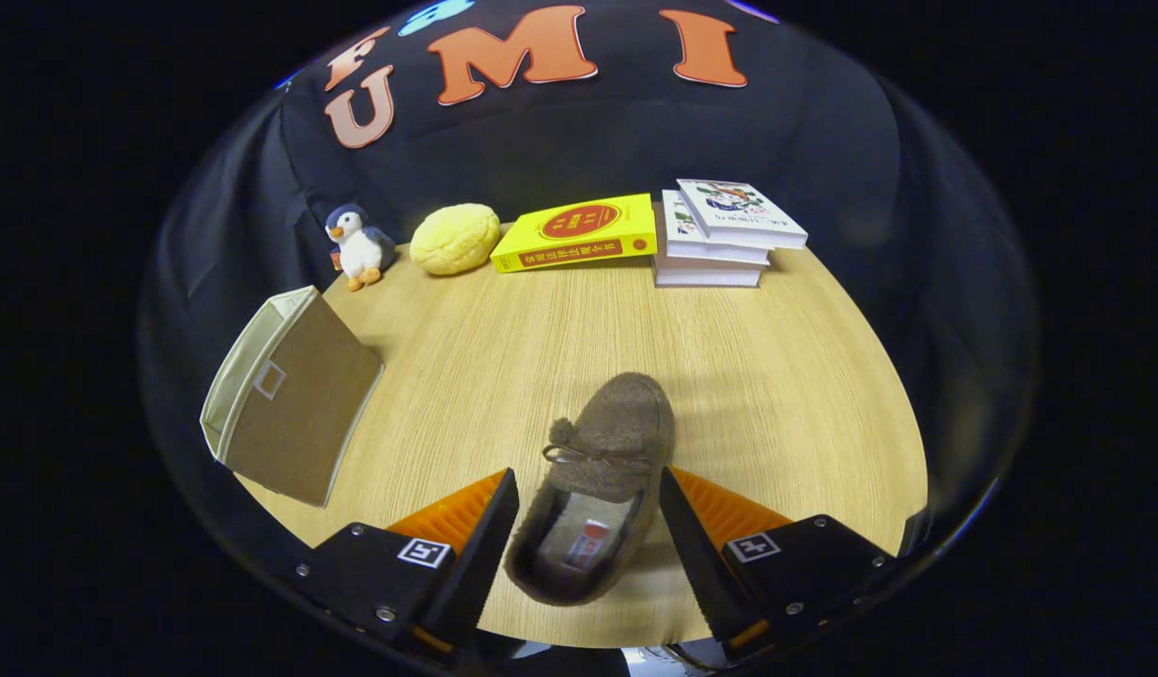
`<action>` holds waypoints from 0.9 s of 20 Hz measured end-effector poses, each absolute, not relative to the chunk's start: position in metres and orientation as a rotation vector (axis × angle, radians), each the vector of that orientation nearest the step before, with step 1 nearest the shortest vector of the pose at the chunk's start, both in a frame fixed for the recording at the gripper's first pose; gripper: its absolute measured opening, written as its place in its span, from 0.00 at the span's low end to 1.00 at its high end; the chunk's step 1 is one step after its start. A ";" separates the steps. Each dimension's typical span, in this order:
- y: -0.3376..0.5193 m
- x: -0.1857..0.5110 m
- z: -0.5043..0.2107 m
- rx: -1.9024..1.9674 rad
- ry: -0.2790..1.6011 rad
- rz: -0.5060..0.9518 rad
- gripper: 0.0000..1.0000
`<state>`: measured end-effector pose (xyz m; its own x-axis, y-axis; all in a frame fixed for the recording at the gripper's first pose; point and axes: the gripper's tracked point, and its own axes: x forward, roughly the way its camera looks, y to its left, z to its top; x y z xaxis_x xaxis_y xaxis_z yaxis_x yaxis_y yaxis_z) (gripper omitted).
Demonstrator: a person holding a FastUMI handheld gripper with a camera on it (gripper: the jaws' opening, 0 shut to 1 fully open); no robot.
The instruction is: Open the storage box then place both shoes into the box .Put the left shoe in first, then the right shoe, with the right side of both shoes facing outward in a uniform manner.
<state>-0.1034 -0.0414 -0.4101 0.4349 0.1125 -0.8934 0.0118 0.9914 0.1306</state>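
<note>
A brown fuzzy shoe (605, 451) with a small bow lies on the wooden table (776, 376), its toe pointing away from me. Its heel end sits between my fingers, and my gripper (588, 484) is open around it; the left finger is close to the shoe's side and the right finger (694, 555) stands a little off it. The storage box (292, 404), beige fabric with a brown lid panel, stands to the left of the fingers at the table's edge, its lid closed.
Along the far edge of the table stand a toy penguin (358, 246), a yellow bun-shaped toy (455, 238), a yellow book (579, 231) and a stack of white books (725, 235).
</note>
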 end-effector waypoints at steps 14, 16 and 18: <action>-0.073 -0.106 -0.490 0.149 1.210 -0.054 0.46; -0.070 -0.108 -0.491 0.179 1.215 -0.089 0.30; -0.071 -0.111 -0.490 0.201 1.227 -0.111 0.23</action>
